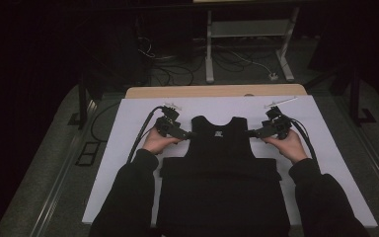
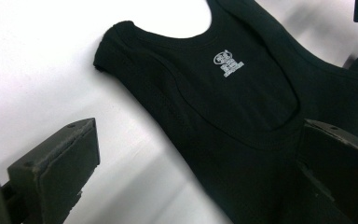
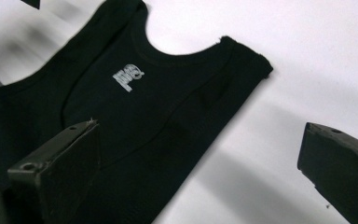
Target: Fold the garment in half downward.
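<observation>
A black sleeveless top lies flat on the white sheet, its lower part folded up into a wide band near the person. A small white printed label sits below the neckline, and shows again as the label in the right gripper view. My left gripper is at the top's left armhole edge, open, one jaw over the sheet and one over the fabric. My right gripper is at the right armhole edge, open, jaws astride the fabric edge.
The white sheet covers a wooden table whose far edge shows beyond it. Cables trail from each gripper across the sheet. Past the table stand a white frame and loose floor cables. Bare sheet lies to both sides of the top.
</observation>
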`<state>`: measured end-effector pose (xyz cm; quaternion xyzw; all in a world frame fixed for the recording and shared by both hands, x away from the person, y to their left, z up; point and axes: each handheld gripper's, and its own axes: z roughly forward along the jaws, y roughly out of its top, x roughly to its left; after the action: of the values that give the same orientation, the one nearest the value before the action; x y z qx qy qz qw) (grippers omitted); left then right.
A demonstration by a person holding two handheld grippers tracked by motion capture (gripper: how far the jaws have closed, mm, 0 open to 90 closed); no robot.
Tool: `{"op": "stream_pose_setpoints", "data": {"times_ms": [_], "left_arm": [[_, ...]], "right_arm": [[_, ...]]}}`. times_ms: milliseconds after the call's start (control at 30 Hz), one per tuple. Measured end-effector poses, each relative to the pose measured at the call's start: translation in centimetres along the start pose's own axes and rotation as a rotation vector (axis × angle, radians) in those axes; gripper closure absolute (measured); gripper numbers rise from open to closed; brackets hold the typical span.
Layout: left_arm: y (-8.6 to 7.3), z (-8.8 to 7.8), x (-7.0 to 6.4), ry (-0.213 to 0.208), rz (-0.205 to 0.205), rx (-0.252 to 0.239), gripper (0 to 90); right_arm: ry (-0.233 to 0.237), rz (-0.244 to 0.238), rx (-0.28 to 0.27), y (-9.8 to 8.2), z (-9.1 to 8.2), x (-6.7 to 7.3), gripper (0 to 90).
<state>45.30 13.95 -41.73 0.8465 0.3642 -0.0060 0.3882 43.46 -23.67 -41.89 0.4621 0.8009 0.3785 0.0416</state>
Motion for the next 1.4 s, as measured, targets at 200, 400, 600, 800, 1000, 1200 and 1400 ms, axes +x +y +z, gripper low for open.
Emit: {"op": "stream_pose_setpoints", "data": {"times_ms": [200,400,600,800,1000,1200,1400], "left_arm": [[-0.2,0.5,0.1,-0.005,-0.003,0.01,0.0],[-0.3,0.9,0.2,-0.008,-0.008,0.014,0.0],[-0.5,1.5,0.2,-0.022,-0.028,0.028,0.0],[-0.5,2.0,0.0,-0.024,-0.04,0.026,0.6],[-0.6,2.1,-0.1,0.008,-0.04,0.028,9.7],[-0.7,2.0,0.0,0.053,-0.048,0.015,22.6],[-0.7,2.4,-0.2,0.075,-0.058,0.017,31.5]], "right_arm": [[-0.008,0.0,0.016,-0.2,0.8,0.0,0.0],[-0.006,-0.006,0.03,-0.2,1.5,0.2,0.1],[-0.001,-0.005,0.034,-0.3,2.2,0.3,0.6],[0.003,0.001,0.034,-0.4,2.6,0.4,8.3],[0.009,-0.003,0.043,-0.6,3.1,0.6,13.1],[-0.003,-0.011,0.045,-0.7,3.5,1.0,19.7],[-0.036,-0.027,0.046,-0.7,3.8,1.6,26.7]]}}
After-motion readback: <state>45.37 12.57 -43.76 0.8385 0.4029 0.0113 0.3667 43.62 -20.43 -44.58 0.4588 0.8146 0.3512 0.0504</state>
